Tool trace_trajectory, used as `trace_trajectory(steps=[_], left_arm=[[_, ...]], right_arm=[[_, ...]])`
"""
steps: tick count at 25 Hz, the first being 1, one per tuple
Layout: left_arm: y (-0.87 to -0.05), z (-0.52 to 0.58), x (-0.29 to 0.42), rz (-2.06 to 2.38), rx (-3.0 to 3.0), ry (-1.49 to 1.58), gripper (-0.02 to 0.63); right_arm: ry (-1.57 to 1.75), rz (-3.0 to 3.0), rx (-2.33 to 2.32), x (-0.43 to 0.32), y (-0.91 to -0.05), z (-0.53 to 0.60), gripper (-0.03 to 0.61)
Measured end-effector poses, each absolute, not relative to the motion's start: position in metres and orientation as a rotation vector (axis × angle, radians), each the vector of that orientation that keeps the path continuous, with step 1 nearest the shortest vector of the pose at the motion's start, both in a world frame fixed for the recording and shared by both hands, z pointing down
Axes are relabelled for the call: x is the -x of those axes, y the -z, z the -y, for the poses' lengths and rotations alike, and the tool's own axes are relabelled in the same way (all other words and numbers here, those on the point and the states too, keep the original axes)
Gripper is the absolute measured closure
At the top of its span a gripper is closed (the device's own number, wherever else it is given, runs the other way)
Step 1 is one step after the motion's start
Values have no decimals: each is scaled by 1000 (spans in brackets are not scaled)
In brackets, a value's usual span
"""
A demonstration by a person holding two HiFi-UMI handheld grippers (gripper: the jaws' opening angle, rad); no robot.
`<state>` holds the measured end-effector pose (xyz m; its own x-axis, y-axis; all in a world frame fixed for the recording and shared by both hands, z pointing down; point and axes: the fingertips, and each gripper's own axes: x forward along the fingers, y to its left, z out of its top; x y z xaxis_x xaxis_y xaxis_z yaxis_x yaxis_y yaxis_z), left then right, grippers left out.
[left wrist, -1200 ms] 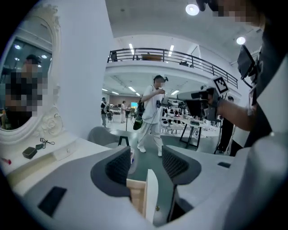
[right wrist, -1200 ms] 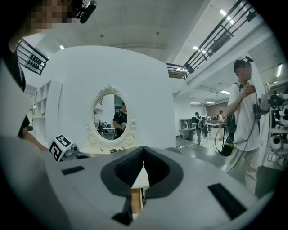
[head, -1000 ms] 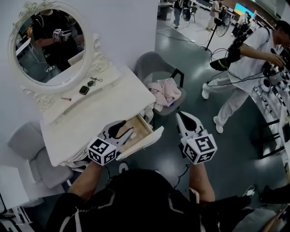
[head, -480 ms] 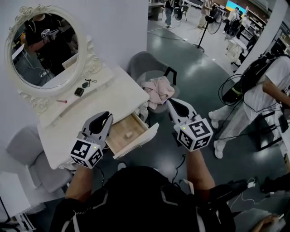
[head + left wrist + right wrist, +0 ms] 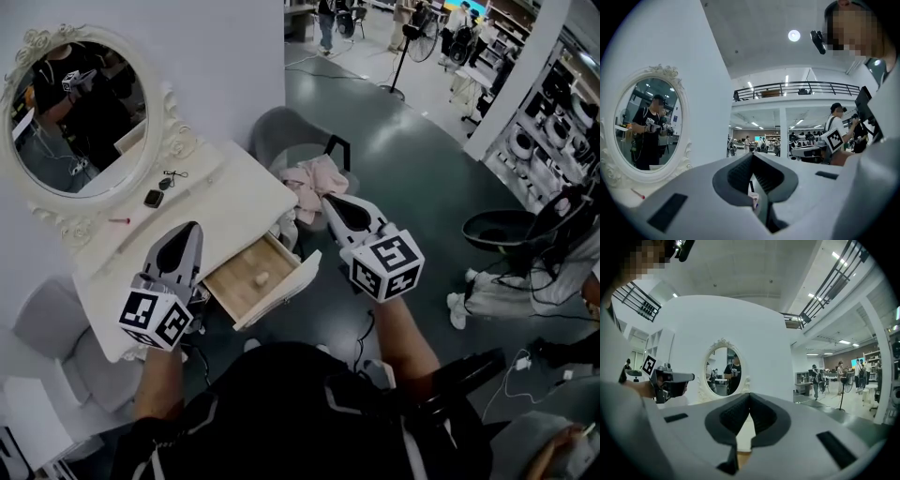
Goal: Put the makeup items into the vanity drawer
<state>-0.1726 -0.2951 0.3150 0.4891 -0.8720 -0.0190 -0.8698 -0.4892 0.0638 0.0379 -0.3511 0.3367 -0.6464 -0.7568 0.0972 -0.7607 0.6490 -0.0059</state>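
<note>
A small pale item (image 5: 262, 277) is seen lying on the wooden floor of the open drawer (image 5: 230, 289) of the white vanity (image 5: 225, 202). Three more pieces are left on the top, below the oval mirror (image 5: 75, 112): a dark compact (image 5: 153, 198), a dark piece with a cord (image 5: 170, 175) and a red stick (image 5: 119, 221).

The left gripper (image 5: 191, 230) is held above the vanity top just left of the drawer. Its jaws have just been closing and are now pressed together with nothing gripped. The right gripper (image 5: 328, 201) is held right of the drawer, in front of a chair (image 5: 281, 131) draped with a pink cloth (image 5: 314, 178). Its jaws are likewise together and empty.

The drawer and the item are shown by the head view alone. In the left gripper view, the mirror with a reflected person, the stick and the right gripper's marker cube are caught instead. In the right gripper view, the mirror is seen straight ahead and the left gripper at the left edge.

A second earlier, the left gripper was lowered into the drawer with its jaws apart. It has since been lifted clear and drawn left, with the item left behind. The right gripper's place beside the drawer is little changed.
</note>
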Motion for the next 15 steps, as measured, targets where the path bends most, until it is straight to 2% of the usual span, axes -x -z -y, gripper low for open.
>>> trace_trajectory(steps=[15], left_arm=[[-327, 310, 182, 1661, -2621, 14, 611]], right_arm=[[-66, 2730, -1314, -36, -341, 357, 574]])
